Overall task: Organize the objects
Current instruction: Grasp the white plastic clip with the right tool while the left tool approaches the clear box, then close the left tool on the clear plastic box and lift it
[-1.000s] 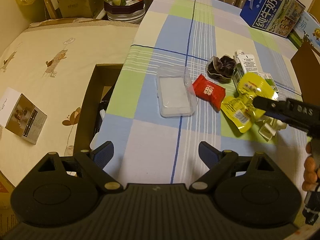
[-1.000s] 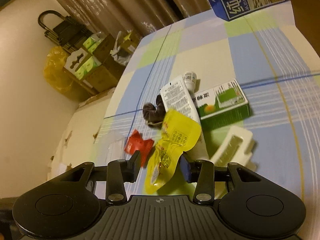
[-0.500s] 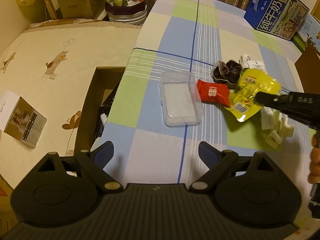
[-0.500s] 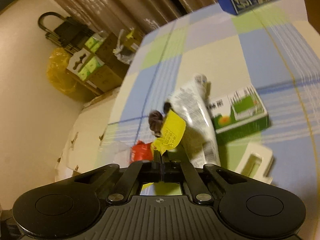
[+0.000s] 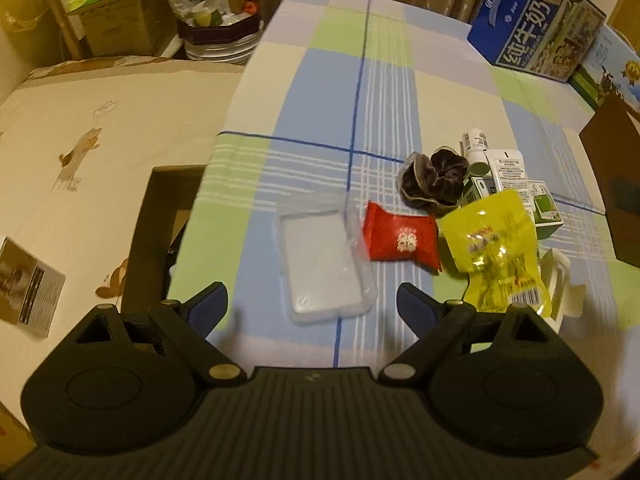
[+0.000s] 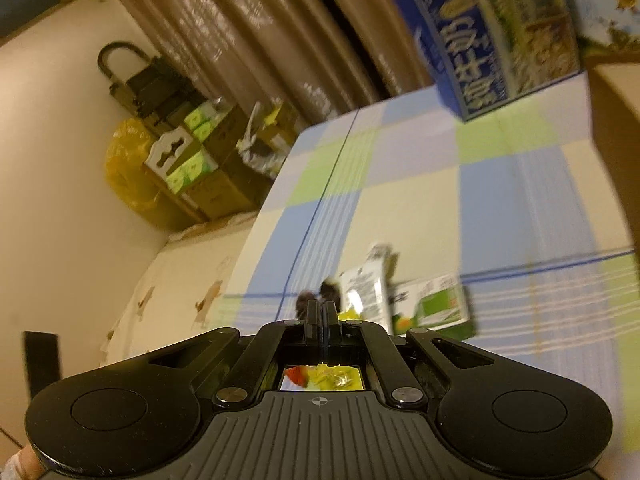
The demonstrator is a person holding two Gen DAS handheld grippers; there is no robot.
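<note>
Step in hand: sorting loose items on the checked tablecloth [image 5: 360, 100]. Landmark = clear plastic tray [image 5: 324, 264].

- Left gripper [image 5: 312, 306]: jaws spread wide, nothing between them, hovering at the near edge of the tray, 1 finger to each side of it.
- Right gripper [image 6: 322, 316]: jaws pressed together. A sliver of yellow shows right at the tips, and more yellow shows through the opening under them. Cannot tell whether the film is actually pinched. This gripper is not clearly visible from the left wrist view.
- Yellow packet [image 5: 496, 252]: right of the tray, beyond the red packet [image 5: 400, 240], which lies just beside the tray's right wall. Its lower edge overlaps a white insert [image 5: 560, 280]. Lying or hanging: unclear.
- Dark scrunchie [image 5: 434, 178], white tube [image 5: 506, 168] and green box [image 5: 544, 210]: right of the tray and farther back.
- Tray looks empty.

Judgement: 0 items placed, so the task is at an early stage. The tray is the likely destination. The next move calls for bringing the yellow packet left over the tray's right wall, clear of the red packet, then parting the right jaws. The left gripper is placed to steady the light tray if it slides.
</note>
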